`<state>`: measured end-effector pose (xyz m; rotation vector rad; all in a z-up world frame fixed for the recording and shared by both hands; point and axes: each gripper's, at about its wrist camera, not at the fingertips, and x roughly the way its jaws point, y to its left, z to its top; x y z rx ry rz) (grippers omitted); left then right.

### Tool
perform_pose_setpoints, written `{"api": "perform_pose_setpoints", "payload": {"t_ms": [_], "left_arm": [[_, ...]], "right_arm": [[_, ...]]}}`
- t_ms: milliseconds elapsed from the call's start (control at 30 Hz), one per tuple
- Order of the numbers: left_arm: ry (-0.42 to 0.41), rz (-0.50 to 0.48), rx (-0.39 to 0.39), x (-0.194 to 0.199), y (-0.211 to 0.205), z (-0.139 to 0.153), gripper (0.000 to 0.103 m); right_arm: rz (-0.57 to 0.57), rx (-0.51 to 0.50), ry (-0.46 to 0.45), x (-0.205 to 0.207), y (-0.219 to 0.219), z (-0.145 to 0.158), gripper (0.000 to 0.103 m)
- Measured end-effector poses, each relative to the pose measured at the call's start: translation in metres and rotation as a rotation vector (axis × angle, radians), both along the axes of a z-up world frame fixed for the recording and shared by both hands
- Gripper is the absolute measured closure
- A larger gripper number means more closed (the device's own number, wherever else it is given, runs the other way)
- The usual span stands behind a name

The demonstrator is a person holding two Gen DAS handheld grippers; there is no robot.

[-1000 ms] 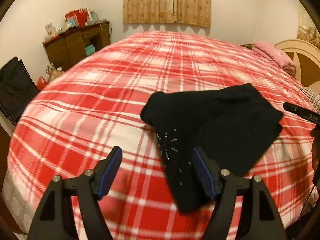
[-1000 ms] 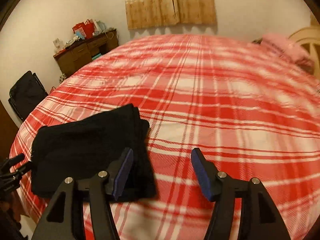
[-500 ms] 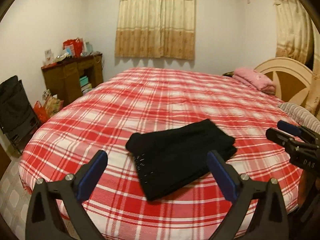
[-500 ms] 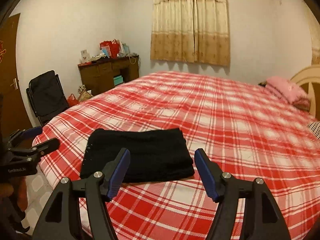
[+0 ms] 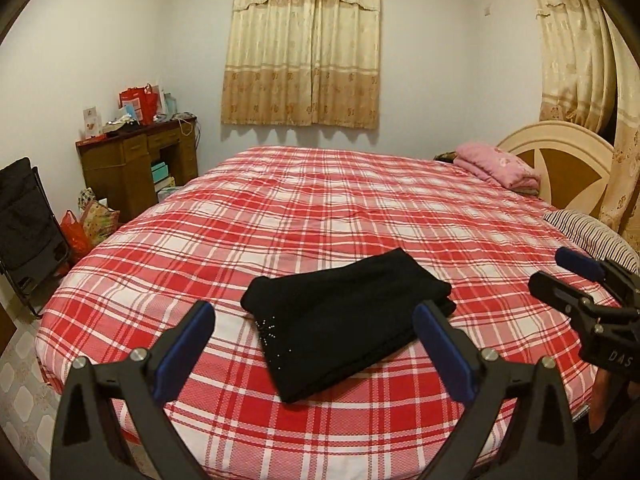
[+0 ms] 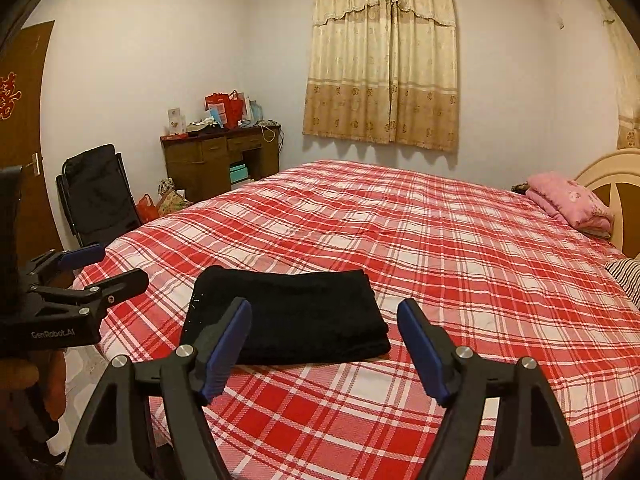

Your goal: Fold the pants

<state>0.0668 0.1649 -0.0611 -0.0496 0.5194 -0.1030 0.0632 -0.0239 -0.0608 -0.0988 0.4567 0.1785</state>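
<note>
The black pants (image 5: pixel 344 316) lie folded into a compact rectangle near the front edge of the red plaid bed (image 5: pixel 320 208); small shiny studs show on one corner. My left gripper (image 5: pixel 316 328) hangs open above and short of them, nothing between its blue pads. In the right wrist view the same folded pants (image 6: pixel 288 316) rest flat, and my right gripper (image 6: pixel 324 328) hovers in front of them with its jaws opening and empty. Each gripper appears in the other's view: the right gripper (image 5: pixel 560 276) at the right edge, the left gripper (image 6: pixel 96 268) at the left edge.
A pink folded blanket (image 5: pixel 496 166) and a striped pillow (image 5: pixel 592 232) lie by the cream headboard (image 5: pixel 560 160). A cluttered wooden desk (image 5: pixel 136 160), bags on the floor (image 5: pixel 92 224) and a black folding chair (image 5: pixel 24 224) stand left of the bed. Curtains (image 5: pixel 304 52) hang behind.
Both grippers have pulled back and up from the pants, which now lie farther off and free. The left jaws spread wide; the right jaws widened too.
</note>
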Motion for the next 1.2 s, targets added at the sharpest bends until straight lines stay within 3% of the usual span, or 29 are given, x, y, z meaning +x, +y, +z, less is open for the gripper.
{"api": "perform_pose_setpoints", "payload": {"t_ms": [1200], "left_arm": [[0.0, -0.001, 0.058, -0.001, -0.012, 0.002, 0.0]], "right_arm": [[0.0, -0.01, -0.024, -0.011, -0.002, 0.007, 0.026]]}}
